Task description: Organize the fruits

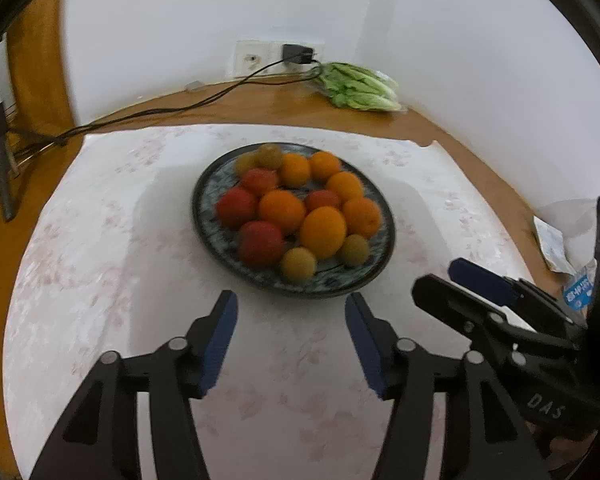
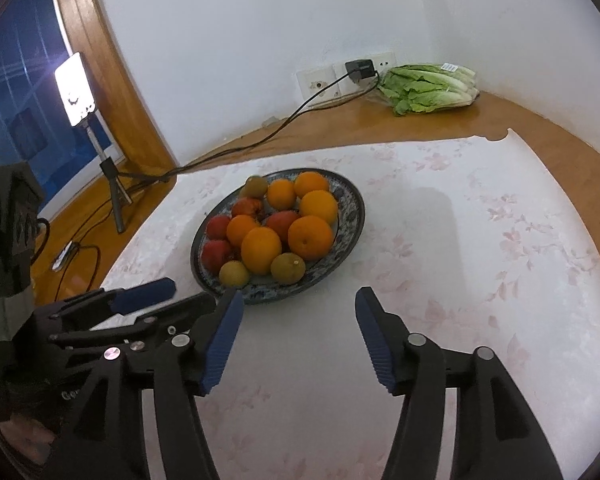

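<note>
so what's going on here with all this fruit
A person holds a hand-held gripper in each hand, both aimed at a plate piled with oranges, red fruits and small greenish ones on a white cloth. The left hand-held gripper and right hand-held gripper are both open and empty, just short of the plate. No fruit has been picked up yet. Lettuce lies by the wall.

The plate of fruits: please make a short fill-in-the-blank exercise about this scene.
1. All the fruits lie on one dark patterned ____.
2. Both tongs, left and right, are ____ and hold nothing.
3. The lettuce lies near the wall, ____ the plate.

Missing words: plate; open; behind
</note>
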A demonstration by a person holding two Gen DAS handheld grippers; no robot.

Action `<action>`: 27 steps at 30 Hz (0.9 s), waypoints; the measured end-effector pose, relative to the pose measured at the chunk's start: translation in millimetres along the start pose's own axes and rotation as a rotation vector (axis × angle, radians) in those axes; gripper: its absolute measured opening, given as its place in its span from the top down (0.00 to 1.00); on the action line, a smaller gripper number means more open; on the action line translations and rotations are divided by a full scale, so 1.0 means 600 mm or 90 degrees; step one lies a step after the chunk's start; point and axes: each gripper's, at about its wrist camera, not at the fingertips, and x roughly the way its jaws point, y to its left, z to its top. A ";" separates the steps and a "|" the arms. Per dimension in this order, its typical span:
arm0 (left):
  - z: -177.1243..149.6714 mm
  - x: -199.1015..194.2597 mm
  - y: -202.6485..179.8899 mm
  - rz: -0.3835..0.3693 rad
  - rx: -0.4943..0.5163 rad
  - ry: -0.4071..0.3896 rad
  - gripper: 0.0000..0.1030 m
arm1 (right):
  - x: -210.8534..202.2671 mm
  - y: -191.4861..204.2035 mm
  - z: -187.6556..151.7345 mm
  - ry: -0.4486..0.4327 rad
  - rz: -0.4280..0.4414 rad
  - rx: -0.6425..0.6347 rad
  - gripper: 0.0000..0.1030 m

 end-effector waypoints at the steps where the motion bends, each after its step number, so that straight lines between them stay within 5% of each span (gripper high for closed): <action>1: -0.003 -0.001 0.003 0.005 -0.004 0.001 0.38 | -0.001 0.003 -0.003 0.004 -0.003 -0.006 0.39; 15: -0.044 0.020 0.024 0.043 -0.050 0.034 0.34 | 0.018 0.011 -0.041 0.033 -0.053 -0.031 0.30; 27: -0.056 0.022 0.015 0.078 -0.039 0.004 0.31 | 0.034 -0.007 -0.049 0.054 -0.081 -0.010 0.29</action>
